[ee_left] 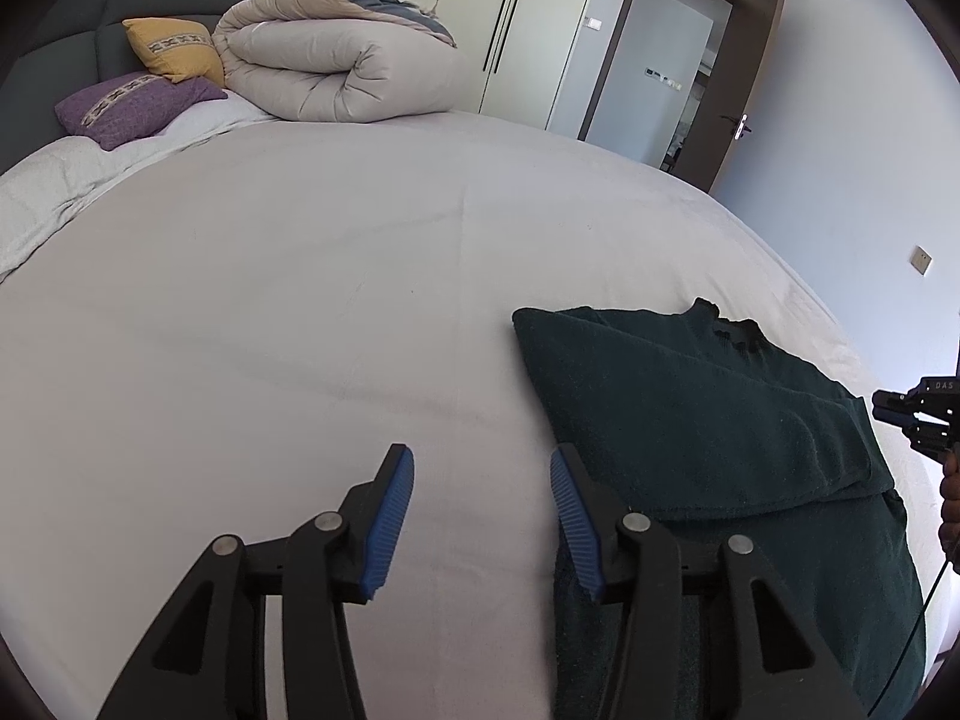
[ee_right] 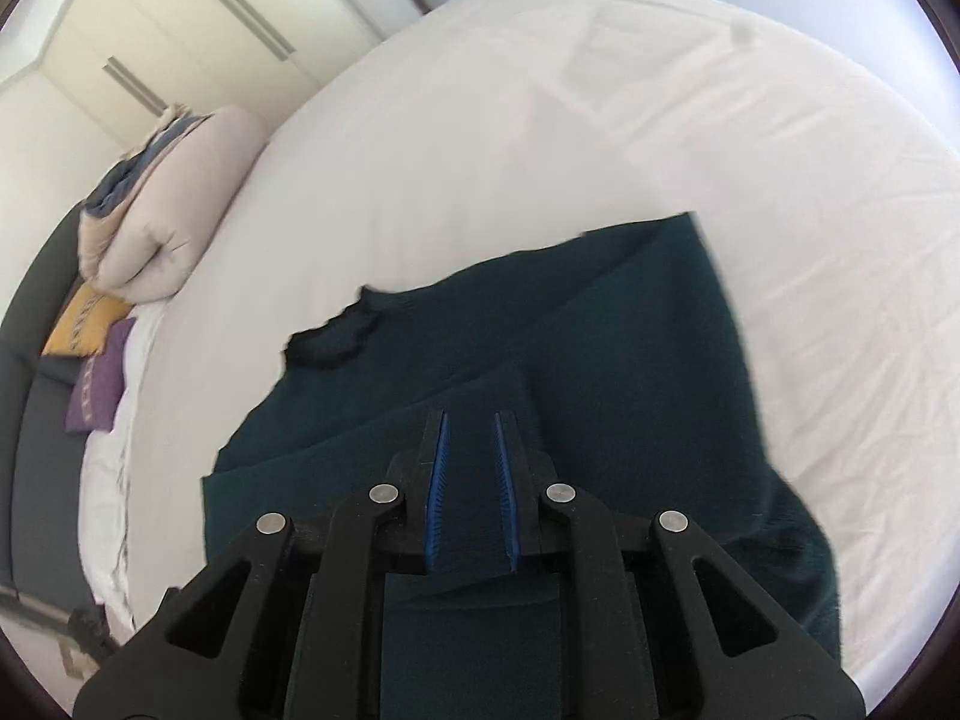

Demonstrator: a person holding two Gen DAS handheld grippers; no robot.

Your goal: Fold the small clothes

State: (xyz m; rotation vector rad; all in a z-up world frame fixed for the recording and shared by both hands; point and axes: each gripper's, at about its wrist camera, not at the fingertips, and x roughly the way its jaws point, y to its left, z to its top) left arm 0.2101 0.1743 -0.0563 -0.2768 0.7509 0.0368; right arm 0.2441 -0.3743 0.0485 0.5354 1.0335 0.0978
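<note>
A dark green knitted sweater [ee_left: 708, 420] lies on the white bed sheet [ee_left: 300, 300], partly folded, collar toward the far side. My left gripper [ee_left: 482, 462] is open and empty, hovering just left of the sweater's left edge. In the right wrist view the sweater [ee_right: 600, 336] fills the lower middle, with a sleeve folded across its body. My right gripper [ee_right: 470, 420] hovers over that sleeve with its jaws narrowly apart and nothing between them. The right gripper also shows at the right edge of the left wrist view [ee_left: 918, 414].
A rolled beige duvet [ee_left: 342, 54] and yellow [ee_left: 174, 48] and purple pillows [ee_left: 132, 108] sit at the head of the bed against a grey headboard. White wardrobes and an open brown door [ee_left: 744, 84] stand beyond the bed.
</note>
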